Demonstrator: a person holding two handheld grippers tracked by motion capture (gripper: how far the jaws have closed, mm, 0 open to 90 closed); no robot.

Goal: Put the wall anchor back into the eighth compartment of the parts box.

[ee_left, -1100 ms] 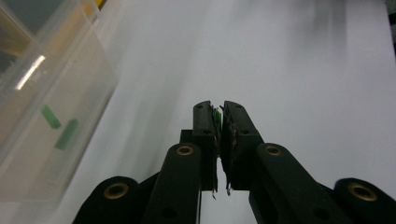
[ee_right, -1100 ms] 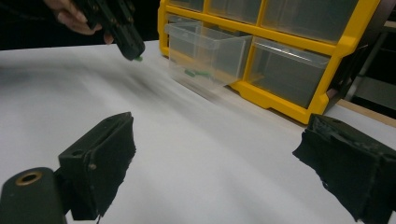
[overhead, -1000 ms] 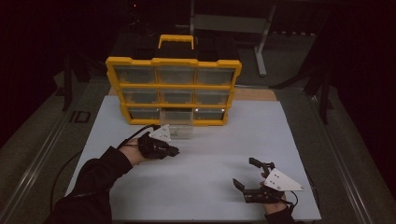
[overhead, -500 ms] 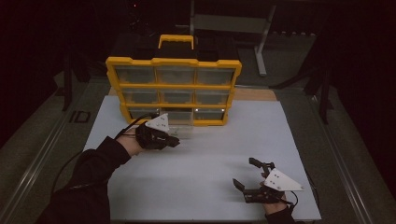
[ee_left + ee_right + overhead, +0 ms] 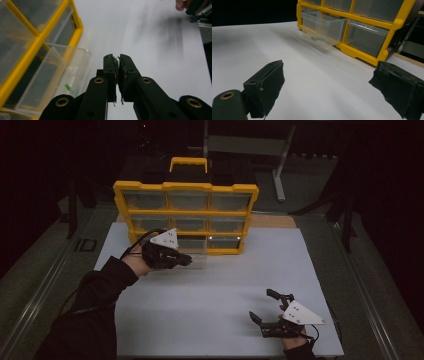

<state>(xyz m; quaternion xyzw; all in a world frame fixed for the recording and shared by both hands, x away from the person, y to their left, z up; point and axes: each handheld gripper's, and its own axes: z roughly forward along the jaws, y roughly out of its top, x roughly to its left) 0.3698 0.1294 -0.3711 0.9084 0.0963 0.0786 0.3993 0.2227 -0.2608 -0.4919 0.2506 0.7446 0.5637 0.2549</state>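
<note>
One tiny green piece sits clenched at your left gripper tips, just beside the organizer's pulled-out drawer. It's probably light and slippery; pinch mid-body. Your right gripper rests released.

Clear glossy plastic drawer in the yellow plastic organizer.

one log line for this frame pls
left gripper: shut on small green piece | right gripper: open, idle on white mat | clear drawer: pulled out of yellow organizer
</note>
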